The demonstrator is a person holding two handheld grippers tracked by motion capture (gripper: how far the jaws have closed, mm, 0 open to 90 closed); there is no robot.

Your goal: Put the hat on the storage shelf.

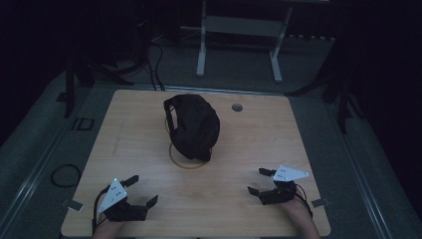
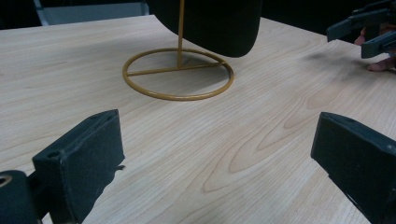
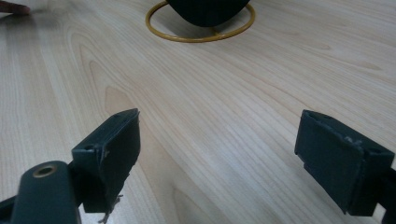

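A black cap [image 1: 193,125] sits on a gold wire stand [image 1: 189,162] near the middle of the wooden counter [image 1: 124,144]. The left hand-held gripper [image 1: 142,190] and right hand-held gripper [image 1: 259,180] rest released near the near corners, jaws spread.

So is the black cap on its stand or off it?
On it. The black cap hangs over the gold wire stand, clear of the table; both grippers wait open nearby.

Dim, murky high view; perhaps overhead light.
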